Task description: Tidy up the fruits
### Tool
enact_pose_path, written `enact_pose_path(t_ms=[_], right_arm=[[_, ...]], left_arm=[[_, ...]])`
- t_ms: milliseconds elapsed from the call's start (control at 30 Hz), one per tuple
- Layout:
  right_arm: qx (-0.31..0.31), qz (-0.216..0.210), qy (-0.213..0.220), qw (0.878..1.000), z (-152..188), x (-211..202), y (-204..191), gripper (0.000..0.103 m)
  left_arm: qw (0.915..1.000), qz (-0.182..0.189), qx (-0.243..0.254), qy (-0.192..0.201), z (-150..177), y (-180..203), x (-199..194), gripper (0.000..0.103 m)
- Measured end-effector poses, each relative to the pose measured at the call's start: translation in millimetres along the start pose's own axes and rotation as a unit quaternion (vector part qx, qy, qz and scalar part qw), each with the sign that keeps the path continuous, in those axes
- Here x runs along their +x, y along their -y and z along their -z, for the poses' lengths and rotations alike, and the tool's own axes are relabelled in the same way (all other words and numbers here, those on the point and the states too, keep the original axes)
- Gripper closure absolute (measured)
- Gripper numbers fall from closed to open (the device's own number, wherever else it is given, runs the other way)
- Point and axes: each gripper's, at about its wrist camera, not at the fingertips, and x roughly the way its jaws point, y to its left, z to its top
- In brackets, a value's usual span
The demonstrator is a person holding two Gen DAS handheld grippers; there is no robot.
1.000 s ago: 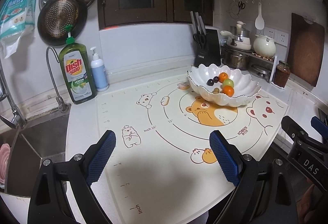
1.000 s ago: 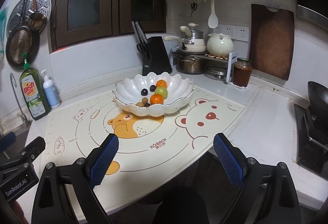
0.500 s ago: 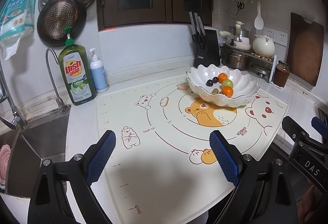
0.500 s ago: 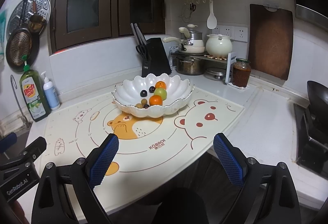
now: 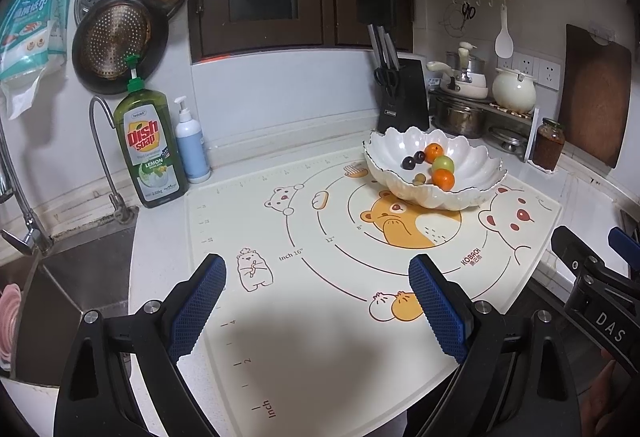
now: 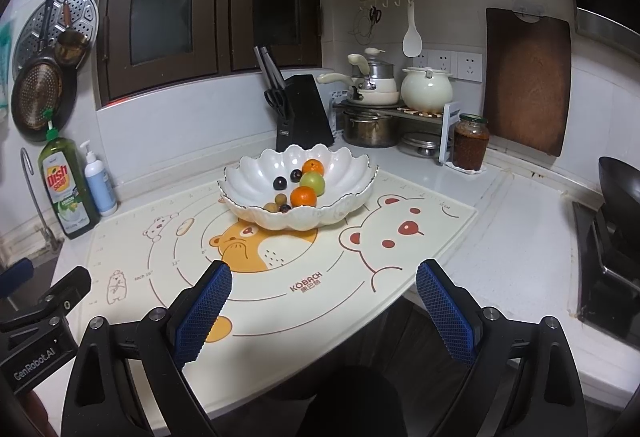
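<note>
Fingers first: I am holding both grippers low over the mat's near edge, the left gripper [image 5: 318,311] and the right gripper [image 6: 324,311] each with blue pads spread wide apart and gripping nothing. Nothing is lying between either pair and the mat [image 6: 280,289].

Ahead, toward the mat's far edge, the white scalloped bowl [image 6: 352,173] is sitting upright on the orange bear print. From my left gripper it is lying forward and well to the right; from my right gripper it is lying almost dead ahead, so I am judging the right arm the nearer. The fruits are all resting inside it: two oranges [image 6: 303,196], a green apple [image 6: 312,182], dark grapes [image 6: 280,182], and smaller pale ones by the near rim.

Beyond the bowl, the knife block [image 6: 304,113] is standing near its far rim, so I am counting that the only crowding.
</note>
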Motion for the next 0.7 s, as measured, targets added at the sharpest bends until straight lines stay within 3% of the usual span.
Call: enact_pose_path(t_ms=[700], right_arm=[[0.003, -0.001, -0.001, 1.000, -0.6, 0.6, 1.3, 0.009]], left_arm=[[1.0000, 0.007, -0.003, -0.003, -1.3, 0.3, 2.6, 0.009]])
